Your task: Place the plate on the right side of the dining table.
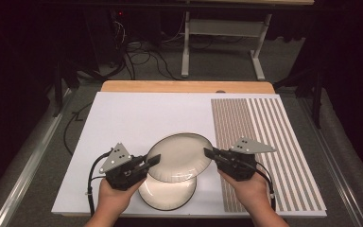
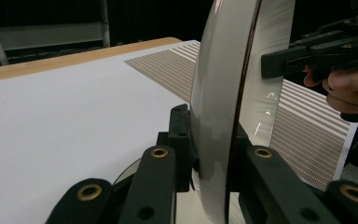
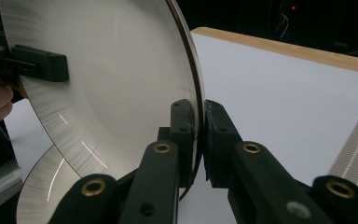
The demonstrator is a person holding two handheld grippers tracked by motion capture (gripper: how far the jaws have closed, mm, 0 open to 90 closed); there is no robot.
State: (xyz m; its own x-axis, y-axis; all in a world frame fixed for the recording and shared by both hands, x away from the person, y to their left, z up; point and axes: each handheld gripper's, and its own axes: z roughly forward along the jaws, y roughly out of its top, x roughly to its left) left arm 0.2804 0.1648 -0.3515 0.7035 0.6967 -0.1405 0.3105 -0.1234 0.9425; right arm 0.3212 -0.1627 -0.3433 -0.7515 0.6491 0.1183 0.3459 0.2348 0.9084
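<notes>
A round white plate with a dark rim [image 1: 179,153] hangs tilted above the white mat [image 1: 137,118], held from both sides. My left gripper [image 1: 153,160] is shut on its left rim, and my right gripper [image 1: 210,152] is shut on its right rim. In the left gripper view the plate [image 2: 219,70] stands edge-on between the jaws of the left gripper [image 2: 210,149], with the right gripper [image 2: 284,60] on its far edge. In the right gripper view the right gripper [image 3: 199,130] pinches the plate [image 3: 112,84]. A second plate [image 1: 166,195] lies flat on the mat directly below.
The mat's right part is a brown striped panel [image 1: 260,137]. A wooden table edge [image 1: 184,86] runs along the back. Beyond it are a dark floor with cables [image 1: 142,59] and a grey table frame [image 1: 222,28].
</notes>
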